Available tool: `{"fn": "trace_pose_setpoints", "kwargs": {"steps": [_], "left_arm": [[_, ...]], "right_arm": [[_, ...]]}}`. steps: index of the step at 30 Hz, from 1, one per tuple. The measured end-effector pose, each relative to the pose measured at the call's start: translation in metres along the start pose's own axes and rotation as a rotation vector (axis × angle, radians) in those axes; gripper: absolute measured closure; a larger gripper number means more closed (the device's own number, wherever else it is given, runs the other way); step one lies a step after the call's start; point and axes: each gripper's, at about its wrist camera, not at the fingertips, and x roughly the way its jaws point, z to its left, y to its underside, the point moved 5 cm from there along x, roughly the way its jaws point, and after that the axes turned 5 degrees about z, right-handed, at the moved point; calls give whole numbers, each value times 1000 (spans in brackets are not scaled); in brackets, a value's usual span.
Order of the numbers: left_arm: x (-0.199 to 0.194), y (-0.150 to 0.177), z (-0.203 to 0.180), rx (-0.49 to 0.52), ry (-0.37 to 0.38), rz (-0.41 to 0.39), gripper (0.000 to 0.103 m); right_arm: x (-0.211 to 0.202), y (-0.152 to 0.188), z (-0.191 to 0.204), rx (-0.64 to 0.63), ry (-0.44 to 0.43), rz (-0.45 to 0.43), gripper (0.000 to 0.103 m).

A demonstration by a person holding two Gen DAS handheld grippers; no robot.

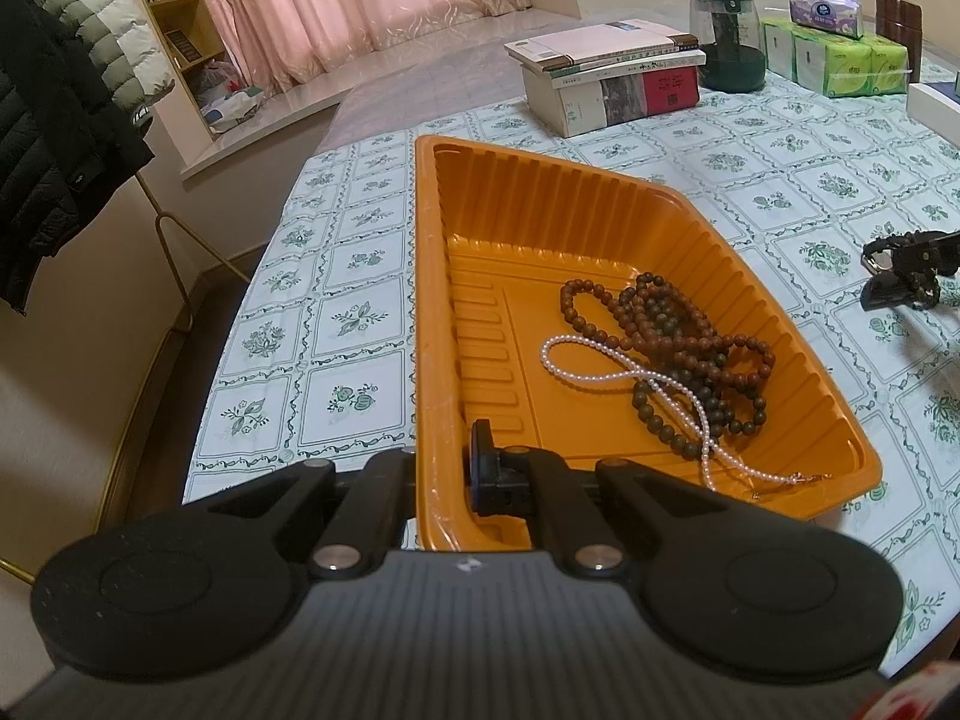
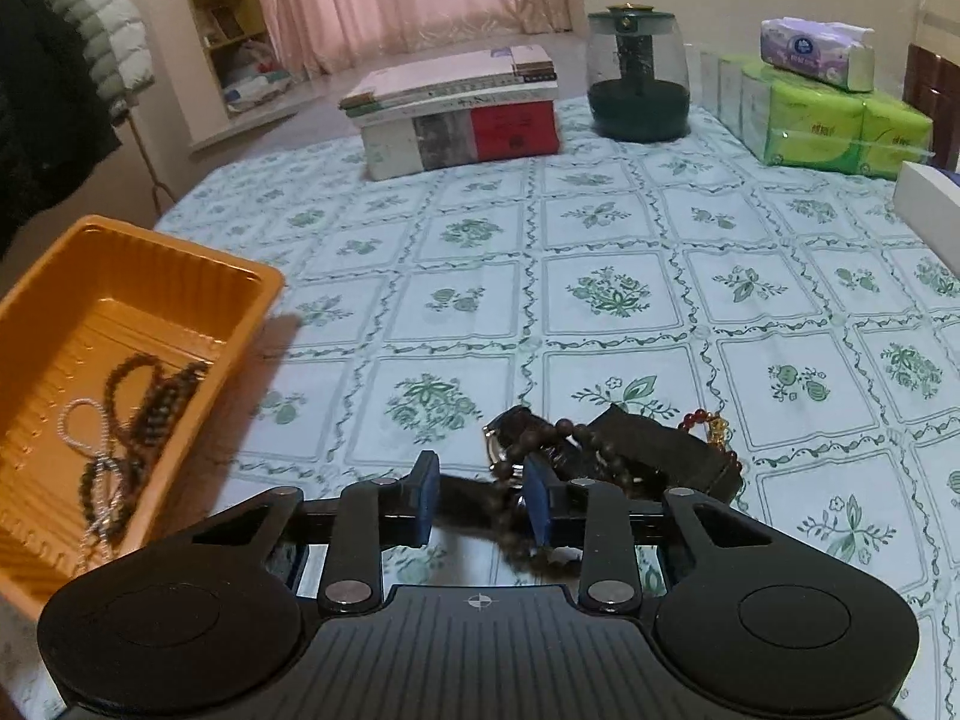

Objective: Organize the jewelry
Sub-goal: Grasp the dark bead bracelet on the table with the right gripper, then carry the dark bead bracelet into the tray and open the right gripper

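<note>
An orange tray point(image 1: 600, 192) holds brown bead strings point(image 1: 672, 324) and a white pearl necklace point(image 1: 606, 372). My left gripper point(image 1: 441, 468) is shut on the tray's near wall, one finger inside and one outside. To the tray's right, my right gripper point(image 2: 480, 471) is low over a small pile on the tablecloth: a watch point(image 2: 507, 429), a dark bead bracelet point(image 2: 579, 438) and a red bead bracelet point(image 2: 702, 420). Its jaws stand apart, and a strand of the dark beads hangs between them, close to the right pad point(image 2: 536, 501). The right gripper point(image 1: 897, 270) also shows in the left wrist view.
A stack of books point(image 2: 462, 114), a dark green glass jar point(image 2: 639, 78) and tissue packs point(image 2: 840, 126) stand at the back of the table. A white box point(image 2: 927, 192) sits at the right edge. Jackets point(image 1: 54, 102) hang on a rack past the table's left edge.
</note>
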Motion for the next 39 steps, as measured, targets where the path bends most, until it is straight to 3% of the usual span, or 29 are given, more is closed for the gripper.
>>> {"fn": "trace_pose_setpoints", "kwargs": {"steps": [2, 4, 7, 15, 26, 32, 39], "left_arm": [[0, 0, -1, 1, -2, 1, 100], [0, 1, -1, 2, -3, 3, 100], [1, 1, 0, 2, -2, 5, 100], [1, 0, 0, 3, -3, 4, 100], [1, -1, 0, 7, -6, 2, 100], [1, -2, -1, 8, -6, 2, 100], [1, -2, -1, 8, -7, 2, 100]], "right_arm": [[6, -1, -2, 12, 7, 9, 77], [8, -1, -5, 28, 9, 5, 92], [6, 0, -9, 39, 8, 4, 96], [-43, -6, -20, 63, -3, -72, 96], [-112, -39, -15, 14, -64, -176, 96], [-116, -44, 14, -38, -142, -161, 96], [-103, -42, 82, -141, -295, -112, 96]]}}
